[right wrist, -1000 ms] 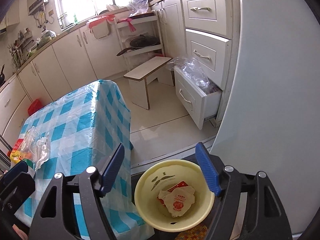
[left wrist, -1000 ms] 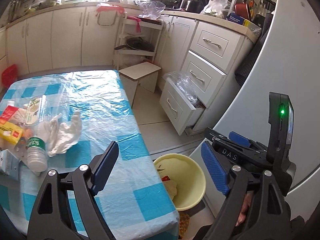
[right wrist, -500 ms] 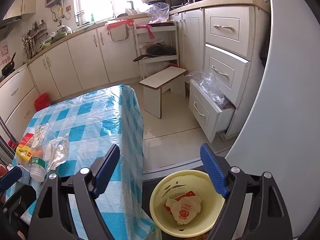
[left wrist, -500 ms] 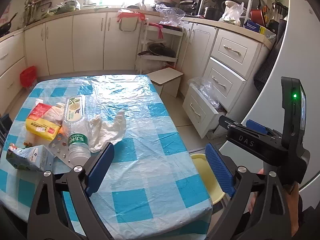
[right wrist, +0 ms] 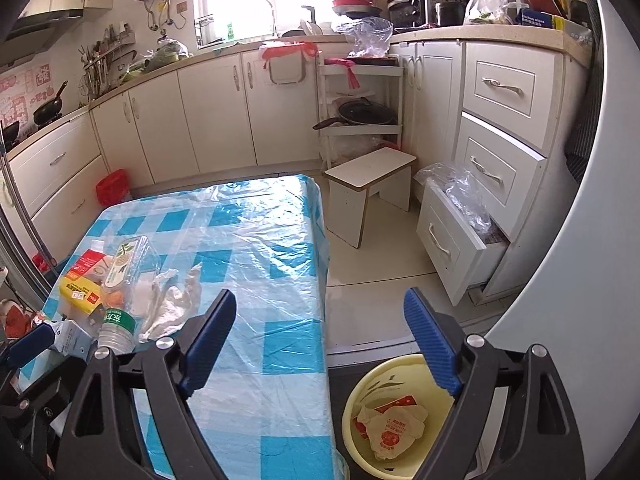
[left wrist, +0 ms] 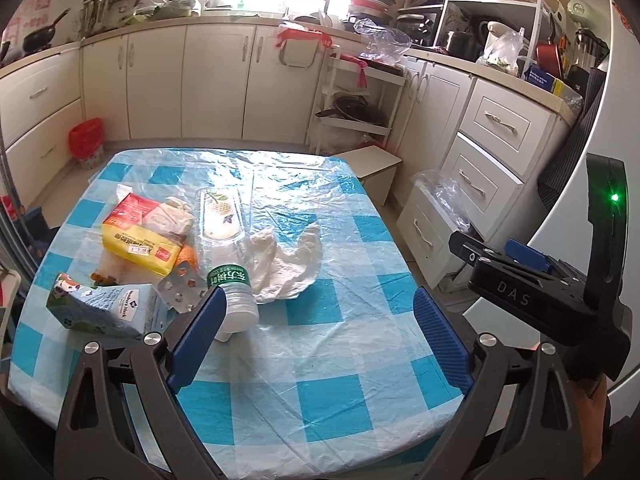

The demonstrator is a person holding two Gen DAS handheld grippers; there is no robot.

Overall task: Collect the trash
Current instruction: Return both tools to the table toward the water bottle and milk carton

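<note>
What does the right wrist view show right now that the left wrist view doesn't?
Only the right wrist view: the yellow bin on the floor beside the table, with a crumpled wrapper inside, and the floor between table and drawers.

Only the left wrist view: the blister pack and the milk carton in full, plus the right gripper's body at the right edge.

Both: the checked table, the bottle, the yellow box, the white bag, the stool. The left gripper and right gripper are open and empty, jaws just widened.
</note>
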